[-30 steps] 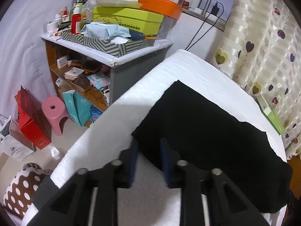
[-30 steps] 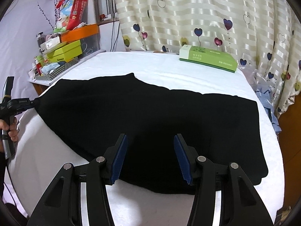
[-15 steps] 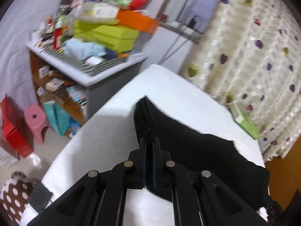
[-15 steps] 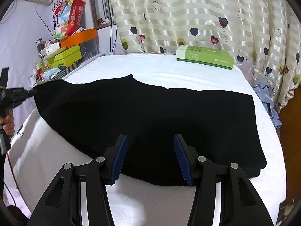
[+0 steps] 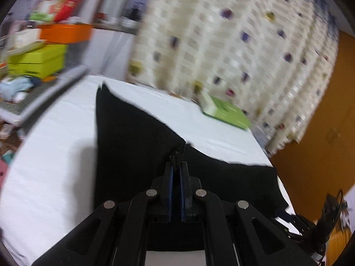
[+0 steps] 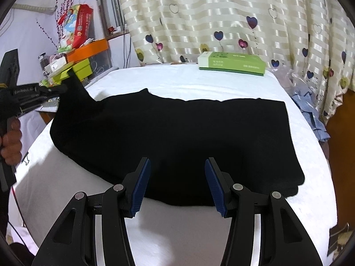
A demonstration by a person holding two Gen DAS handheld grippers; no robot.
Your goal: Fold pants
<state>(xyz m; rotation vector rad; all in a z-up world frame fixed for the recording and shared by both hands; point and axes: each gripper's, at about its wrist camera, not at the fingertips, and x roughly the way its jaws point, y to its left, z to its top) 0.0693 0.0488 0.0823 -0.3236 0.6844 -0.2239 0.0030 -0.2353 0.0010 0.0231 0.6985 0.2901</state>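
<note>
Black pants (image 6: 177, 137) lie lengthwise across a white-covered table (image 6: 177, 232). My left gripper (image 5: 176, 166) is shut on the pants' left end and holds that corner lifted off the table; the right wrist view shows this gripper (image 6: 60, 88) at the far left with the cloth (image 5: 133, 144) rising up to it. A hand (image 6: 11, 141) grips its handle. My right gripper (image 6: 177, 177) hovers open over the near edge of the pants, at their middle, with nothing between its fingers.
A green box (image 6: 231, 63) lies at the table's far edge by the heart-print curtain (image 6: 221, 17). A cluttered shelf with orange and lime boxes (image 6: 86, 57) stands at the left. Blue cloth (image 6: 310, 115) hangs off the right side. Binder clips (image 6: 26, 158) hold the cover.
My left gripper shut on the pants' left corner, then lifted it and swung right toward the curtain. The right gripper stayed open and nearly still.
</note>
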